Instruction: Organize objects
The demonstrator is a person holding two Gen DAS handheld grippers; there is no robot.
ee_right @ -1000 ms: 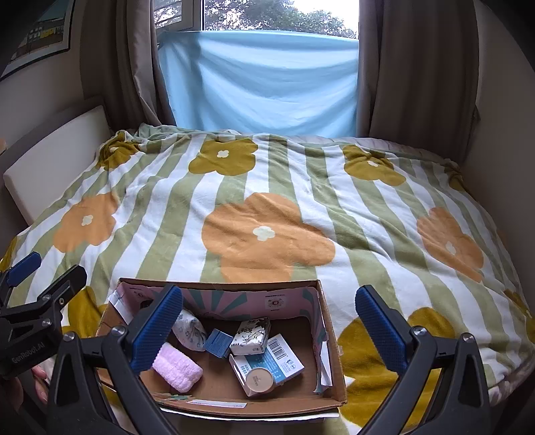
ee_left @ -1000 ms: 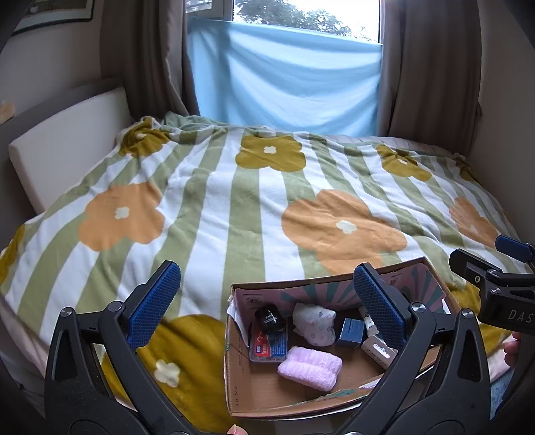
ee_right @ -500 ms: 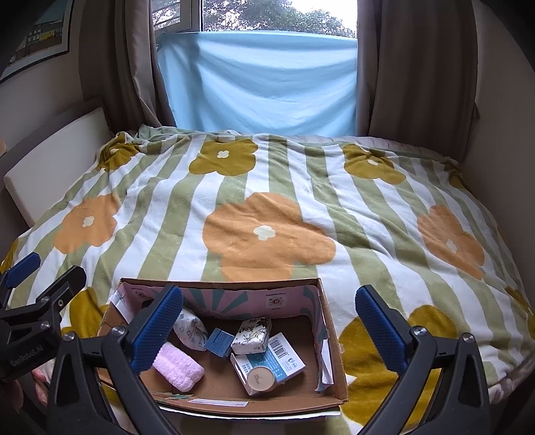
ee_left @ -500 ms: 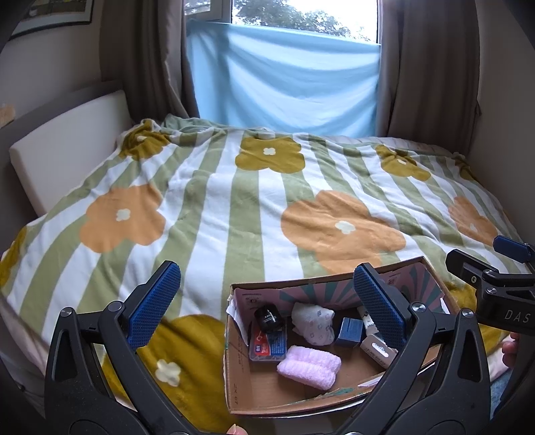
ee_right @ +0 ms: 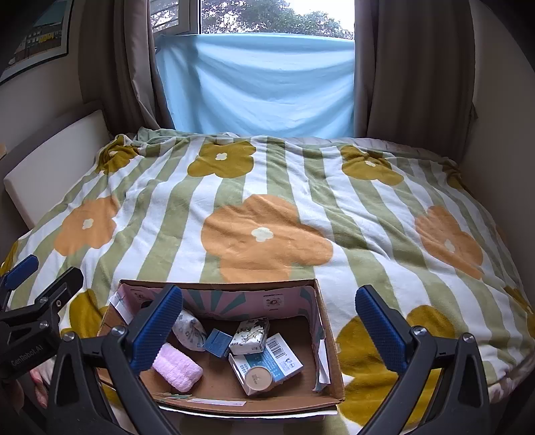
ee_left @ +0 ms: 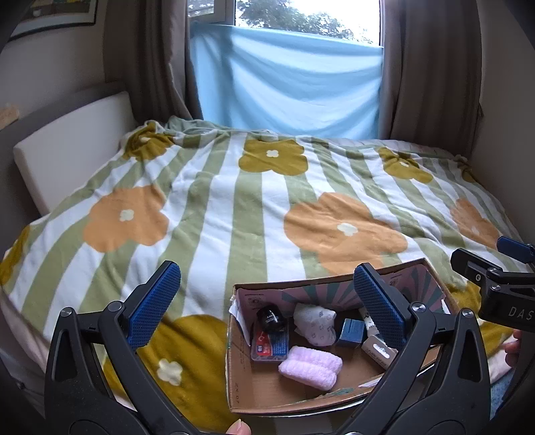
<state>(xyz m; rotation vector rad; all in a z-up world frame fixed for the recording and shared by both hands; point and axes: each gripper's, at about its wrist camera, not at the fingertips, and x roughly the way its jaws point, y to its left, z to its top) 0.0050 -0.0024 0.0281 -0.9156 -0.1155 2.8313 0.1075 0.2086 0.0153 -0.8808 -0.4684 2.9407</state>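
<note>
Cardboard box (ee_right: 329,338): one, open-topped, at the near edge of the bed (ee_right: 267,207), on the striped flower-print blanket (ee_left: 254,207).

Left gripper (ee_left: 264,302): fingers (ee_left: 152,306) spread wide, holding nothing; the box lies below and to the right, its right half behind the right-hand finger. Right gripper (ee_right: 269,326): fingers (ee_right: 379,329) spread wide, holding nothing; the box lies below, between them, its left end behind the left-hand finger.

Box contents, counted:
- pink folded cloth (ee_right: 177,368), one, near-left part of the box floor.
- white patterned bundle (ee_left: 316,323), one, against the far wall.
- small blue box (ee_right: 217,342), one, just right of the bundle.
- black cap-shaped item (ee_left: 271,318), one, on a flat blue-and-red packet (ee_left: 271,346), far left corner.
- white printed pack (ee_right: 250,336), one, centre.
- blue-and-white carton with barcode (ee_right: 277,358), one, with a round tan lid (ee_right: 258,377) resting on it.
- grey flat item (ee_left: 376,348), one, partly hidden by a finger in the left view.

Room: light blue sheet (ee_right: 257,83) across the window (ee_right: 277,16); brown curtains (ee_right: 414,73), two; white padded headboard (ee_left: 73,140), left wall; framed picture (ee_right: 33,40), one.
</note>
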